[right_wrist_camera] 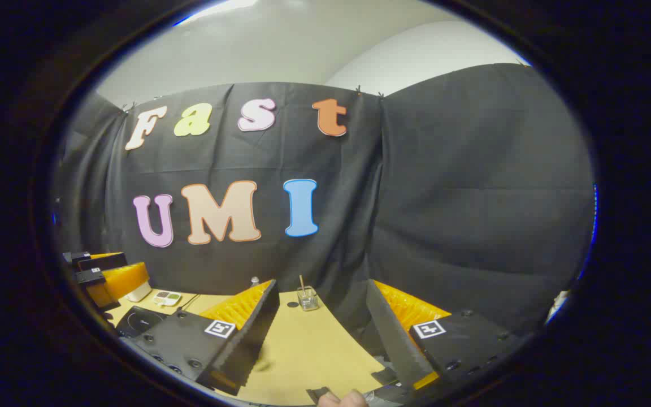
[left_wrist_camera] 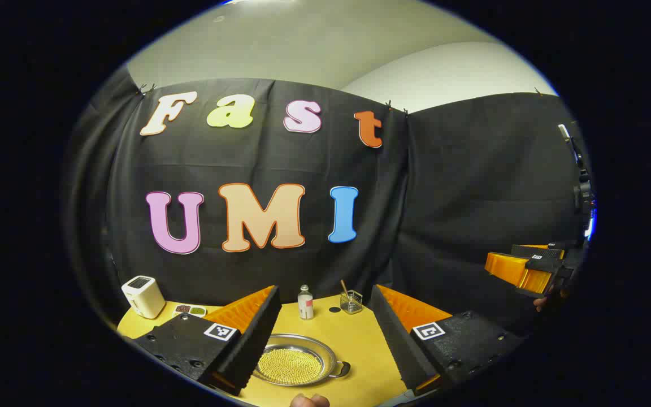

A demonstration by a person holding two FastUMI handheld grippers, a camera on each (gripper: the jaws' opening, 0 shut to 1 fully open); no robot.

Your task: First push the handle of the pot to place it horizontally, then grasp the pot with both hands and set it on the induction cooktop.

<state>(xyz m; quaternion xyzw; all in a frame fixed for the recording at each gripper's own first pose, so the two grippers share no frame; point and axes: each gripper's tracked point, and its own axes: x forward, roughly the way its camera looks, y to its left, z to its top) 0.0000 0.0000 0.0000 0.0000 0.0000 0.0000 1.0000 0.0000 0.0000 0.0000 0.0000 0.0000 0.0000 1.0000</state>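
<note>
1. Nearest in left gripper view: left gripper (left_wrist_camera: 322,333), jaws spread wide, gripping nothing, raised above the worktop (left_wrist_camera: 368,362).
2. Between those jaws, lower down: shallow steel pot (left_wrist_camera: 294,364) of yellow grains, resting on the worktop, small handle (left_wrist_camera: 341,369) poking out at its right rim.
3. Farther back: toaster (left_wrist_camera: 143,296), bottle (left_wrist_camera: 305,302), glass jar (left_wrist_camera: 351,302).
4. Right gripper (right_wrist_camera: 320,333) likewise parted and empty, over bare worktop; induction cooktop (right_wrist_camera: 139,321) seemingly the dark slab at its far left.
5. Step in hand, judged: opening approach, handle push not yet begun.
6. Next move calls for lowering one gripper beside the handle and nudging it sideways until level.
</note>
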